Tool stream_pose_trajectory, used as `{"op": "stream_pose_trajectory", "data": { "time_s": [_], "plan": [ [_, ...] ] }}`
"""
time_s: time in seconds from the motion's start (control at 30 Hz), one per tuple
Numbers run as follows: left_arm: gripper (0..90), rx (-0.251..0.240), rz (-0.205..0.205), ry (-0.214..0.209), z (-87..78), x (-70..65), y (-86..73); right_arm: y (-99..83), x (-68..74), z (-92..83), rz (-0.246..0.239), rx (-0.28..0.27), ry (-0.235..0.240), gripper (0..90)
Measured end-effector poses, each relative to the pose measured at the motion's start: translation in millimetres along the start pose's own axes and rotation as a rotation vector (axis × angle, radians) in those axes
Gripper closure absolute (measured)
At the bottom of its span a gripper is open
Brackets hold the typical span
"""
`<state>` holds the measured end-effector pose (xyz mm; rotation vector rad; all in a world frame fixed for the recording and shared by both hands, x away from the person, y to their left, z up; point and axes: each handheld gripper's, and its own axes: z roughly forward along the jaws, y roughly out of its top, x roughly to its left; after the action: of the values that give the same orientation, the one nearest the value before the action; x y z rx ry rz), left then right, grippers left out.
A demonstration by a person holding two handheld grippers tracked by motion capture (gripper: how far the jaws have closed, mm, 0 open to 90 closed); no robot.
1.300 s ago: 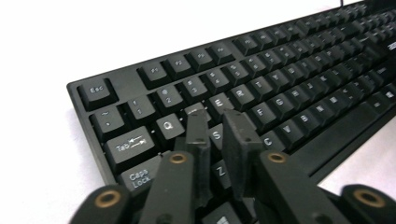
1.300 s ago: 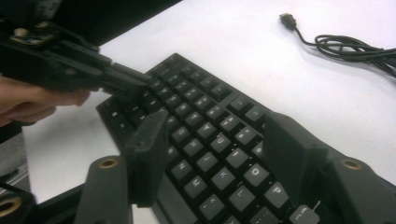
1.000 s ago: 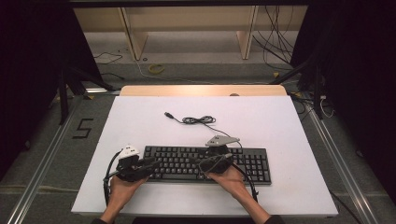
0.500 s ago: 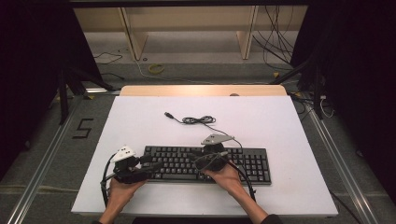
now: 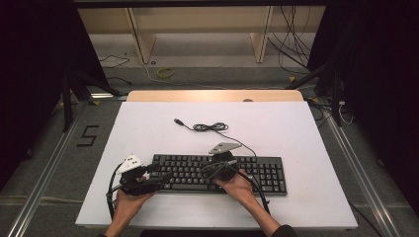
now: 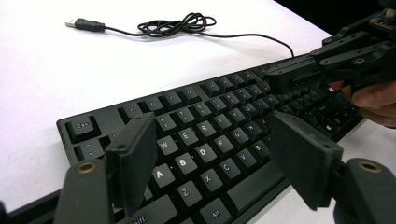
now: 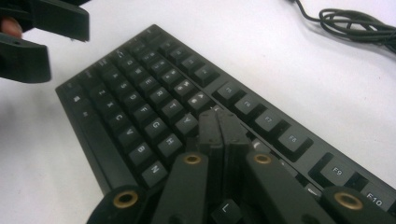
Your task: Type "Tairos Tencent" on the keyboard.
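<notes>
On the white desk (image 5: 296,133), close to its near edge, a black keyboard (image 5: 257,173) is laid lengthwise, and every other place is given from it. At the keyboard's left end the left gripper (image 5: 160,176) is held in a hand (image 5: 129,197) that rests on the desk just off that end; its jaws have just been opening and are seen spread wide in the left gripper view (image 6: 212,163), with the letter keys showing in the gap between them and nothing pinched. Over the keyboard's middle the right gripper (image 5: 208,169) is held by the other hand (image 5: 239,187), which lies at the keyboard's near edge. Its jaws have just been closing and are seen pressed together in the right gripper view (image 7: 217,125), their tips pointed down at the keys around the middle rows; whether a key is touched cannot be told. From the keyboard's far edge a thin black cable (image 5: 210,127) is led away across the desk, bundled into a small coil beyond the keyboard, and ended in a USB plug (image 5: 178,121) lying loose past the coil.
</notes>
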<state>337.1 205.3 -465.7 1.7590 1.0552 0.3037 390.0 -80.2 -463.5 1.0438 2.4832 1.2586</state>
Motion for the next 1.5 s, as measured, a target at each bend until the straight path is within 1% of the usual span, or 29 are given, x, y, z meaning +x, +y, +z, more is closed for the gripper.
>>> {"op": "stream_pose_trajectory", "data": {
  "time_s": [0.2, 0.37, 0.63, 0.73, 0.8, 0.87, 0.9, 0.97, 1.0, 1.13, 1.27, 1.37, 1.43, 1.5],
  "plan": [
    [31.2, -0.002, 0.000, 0.002, -0.7, 0.5, 0.0, -1.2, -0.2, 5.0, -0.009, 0.027, -0.009, 90.0],
    [30.8, -0.003, -0.003, 0.001, -0.9, 0.6, -0.1, -2.7, -1.8, 9.1, -0.005, 0.044, -0.016, 90.0],
    [29.7, -0.008, -0.004, -0.003, -1.2, 0.5, 0.0, -3.6, -2.7, 11.7, 0.000, 0.060, -0.020, 90.0],
    [29.7, -0.008, -0.002, -0.002, -1.4, 0.5, 0.0, -4.4, -3.7, 13.3, -0.005, 0.064, -0.026, 90.0],
    [29.7, -0.009, -0.002, -0.002, -1.6, 0.6, 0.1, -4.8, -3.5, 13.5, 0.001, 0.069, -0.025, 90.0],
    [29.7, -0.009, -0.003, -0.001, -1.7, 0.7, 0.0, -6.0, -3.1, 15.4, -0.011, 0.081, -0.029, 90.0],
    [29.7, -0.009, -0.002, 0.000, -1.7, 0.8, 0.1, -6.6, -2.5, 15.6, -0.003, 0.078, -0.030, 90.0],
    [29.7, -0.007, -0.001, 0.000, -1.6, 0.7, 0.0, -6.1, -1.6, 15.9, -0.021, 0.080, -0.038, 90.0],
    [29.7, -0.006, 0.000, 0.000, -1.5, 0.7, -0.1, -6.1, -1.4, 16.0, -0.022, 0.080, -0.041, 90.0],
    [29.7, 0.000, 0.004, 0.001, -0.9, 0.7, -0.2, -6.4, -1.7, 15.9, -0.012, 0.078, -0.042, 90.0],
    [29.7, 0.000, 0.005, 0.003, -0.3, 1.3, -0.2, -5.9, -3.2, 14.5, 0.008, 0.071, -0.028, 90.0],
    [29.8, 0.001, 0.006, 0.003, 0.0, 1.6, -0.1, -4.0, -6.8, 8.2, 0.039, 0.042, 0.000, 86.8],
    [29.8, 0.000, 0.004, 0.001, 0.3, 1.6, 0.0, -2.7, -8.4, 3.2, 0.051, 0.016, 0.014, 83.8],
    [29.9, 0.005, 0.007, 0.001, 0.7, 1.2, 0.1, -1.6, -8.4, -1.8, 0.050, -0.004, 0.021, 81.3]
  ]
}}
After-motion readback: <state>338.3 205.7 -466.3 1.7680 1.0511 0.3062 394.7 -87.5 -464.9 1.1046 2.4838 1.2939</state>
